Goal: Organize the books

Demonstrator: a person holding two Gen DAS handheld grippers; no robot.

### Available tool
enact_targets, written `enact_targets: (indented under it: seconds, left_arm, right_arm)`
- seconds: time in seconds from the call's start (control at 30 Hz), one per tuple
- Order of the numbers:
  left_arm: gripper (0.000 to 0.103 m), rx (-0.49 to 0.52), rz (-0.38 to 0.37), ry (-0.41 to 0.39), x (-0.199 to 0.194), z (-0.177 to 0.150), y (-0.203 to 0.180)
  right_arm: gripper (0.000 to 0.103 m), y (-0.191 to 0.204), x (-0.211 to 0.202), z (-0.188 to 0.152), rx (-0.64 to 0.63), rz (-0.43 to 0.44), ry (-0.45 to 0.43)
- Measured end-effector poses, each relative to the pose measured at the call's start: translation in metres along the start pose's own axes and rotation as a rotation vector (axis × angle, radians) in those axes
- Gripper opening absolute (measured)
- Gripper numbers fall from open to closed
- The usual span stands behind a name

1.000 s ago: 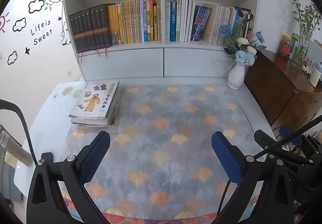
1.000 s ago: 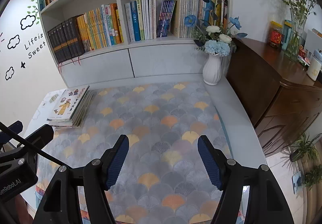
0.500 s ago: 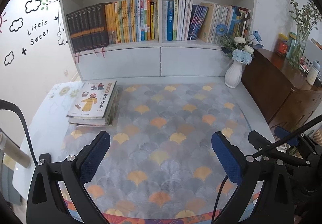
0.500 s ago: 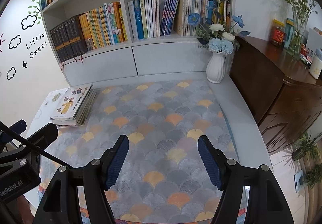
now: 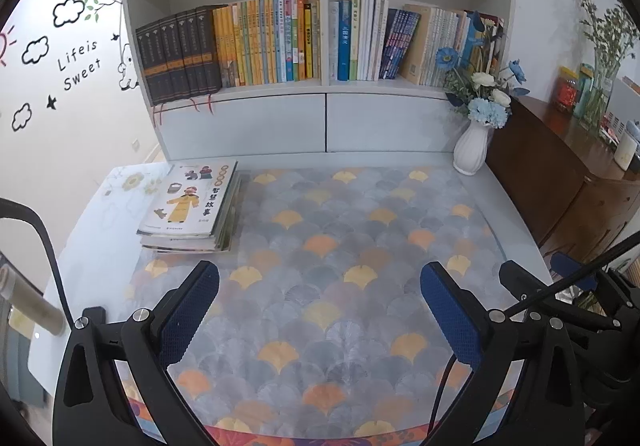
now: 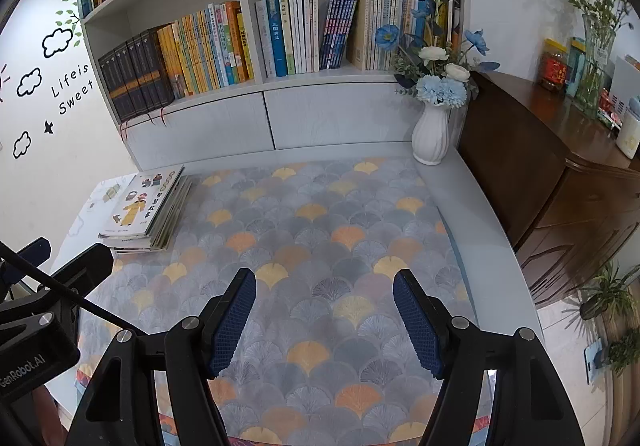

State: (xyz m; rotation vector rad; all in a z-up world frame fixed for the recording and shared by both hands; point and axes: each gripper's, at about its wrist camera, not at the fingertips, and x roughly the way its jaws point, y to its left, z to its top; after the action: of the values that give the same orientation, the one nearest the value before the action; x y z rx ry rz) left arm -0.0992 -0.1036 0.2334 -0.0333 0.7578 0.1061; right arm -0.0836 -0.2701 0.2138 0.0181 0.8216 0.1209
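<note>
A low stack of picture books (image 5: 192, 205) (image 6: 144, 209) lies flat at the far left of the table, a cartoon figure on the top cover. Behind the table a white bookshelf (image 5: 320, 45) (image 6: 256, 45) holds rows of upright books. My left gripper (image 5: 320, 286) hovers open over the patterned cloth, nothing between its blue pads, the stack ahead and to its left. My right gripper (image 6: 324, 294) is open too and empty, over the cloth's middle. The left gripper's black body (image 6: 44, 310) shows at the right wrist view's left edge.
A scallop-patterned cloth (image 5: 340, 266) (image 6: 328, 238) covers the table. A white vase of blue and white flowers (image 5: 474, 149) (image 6: 432, 133) stands at the far right corner. A dark wooden sideboard (image 5: 560, 173) (image 6: 552, 173) with jars borders the right side.
Both views shift slightly between the earlier frames and now; the shelf and stack sit a little differently in frame. Both grippers stay open and empty.
</note>
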Motion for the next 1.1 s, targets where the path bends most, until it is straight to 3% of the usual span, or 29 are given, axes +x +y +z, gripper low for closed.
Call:
enact_targets:
  seconds: [0.37,1.1]
  left_arm:
    - [0.101,0.062,0.014,-0.002,-0.001,-0.002,-0.014]
    - [0.101,0.059,0.023,0.002,0.002,-0.004,-0.015]
  right_arm:
    - [0.069,-0.009,0.006,-0.001,0.023,-0.012,0.023]
    - [0.069,-0.014,0.010,0.002,0.032,0.002,0.036]
